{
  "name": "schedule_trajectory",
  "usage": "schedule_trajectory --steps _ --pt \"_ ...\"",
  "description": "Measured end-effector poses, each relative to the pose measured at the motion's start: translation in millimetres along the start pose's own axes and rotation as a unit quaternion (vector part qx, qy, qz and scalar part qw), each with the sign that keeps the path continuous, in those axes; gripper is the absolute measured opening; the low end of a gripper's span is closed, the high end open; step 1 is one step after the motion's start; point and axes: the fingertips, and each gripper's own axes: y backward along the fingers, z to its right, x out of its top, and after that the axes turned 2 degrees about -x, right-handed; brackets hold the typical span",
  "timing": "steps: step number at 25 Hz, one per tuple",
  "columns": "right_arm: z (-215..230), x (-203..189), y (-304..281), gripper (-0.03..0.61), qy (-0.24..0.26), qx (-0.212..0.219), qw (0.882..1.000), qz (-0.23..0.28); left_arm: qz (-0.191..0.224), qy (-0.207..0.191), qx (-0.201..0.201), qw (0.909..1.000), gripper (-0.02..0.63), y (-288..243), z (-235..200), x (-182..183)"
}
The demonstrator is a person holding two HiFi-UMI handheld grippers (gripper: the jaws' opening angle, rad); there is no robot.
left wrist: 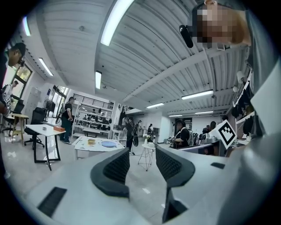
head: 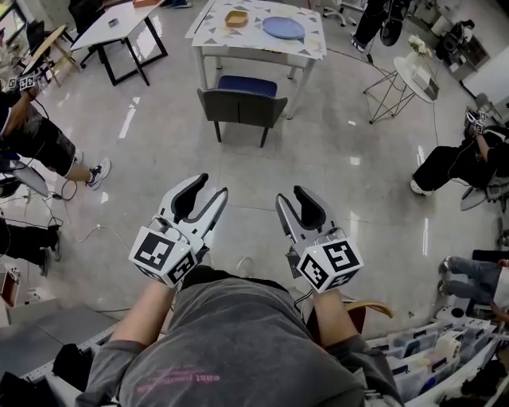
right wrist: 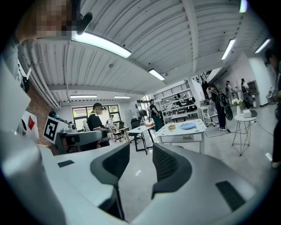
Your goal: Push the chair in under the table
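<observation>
The left gripper (head: 208,189) is open, its 2 dark-padded jaws standing apart with nothing but bare floor (head: 318,151) between them. The right gripper (head: 291,195) is open in the same way and also empty. Both are held side by side in front of the person's body, close to each other but not touching, and both point across the room toward the chair (head: 241,103).

In the left gripper view, the left gripper (left wrist: 142,162) shows a clear gap between its ribbed pads. In the right gripper view, the right gripper (right wrist: 141,160) shows the same, with glossy floor visible through the opening.

The chair stands well apart from both grippers, straight ahead of them. Its grey backrest faces the person and its blue seat reaches partly beneath the near edge of the white tabletop (head: 238,38); the backrest and the 2 near legs stand outside that edge.

On the tabletop lie a yellowish bowl (head: 235,17) and a blue plate (head: 283,27), near each other. Both gripper views show the same white tabletop (left wrist: 83,147) (right wrist: 182,132) in the distance.

Left of it stands a black-legged table (head: 119,28), and to the right a wire-legged side table (head: 413,75). Seated people occupy the left and right edges of the head view.
</observation>
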Motion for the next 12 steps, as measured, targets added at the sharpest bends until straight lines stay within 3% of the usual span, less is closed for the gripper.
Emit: schedule_trajectory --steps 12 --pt "33 -7 -4 0.146 -0.013 -0.002 1.0 -0.007 -0.005 0.001 0.008 1.0 0.183 -25 -3 -3"
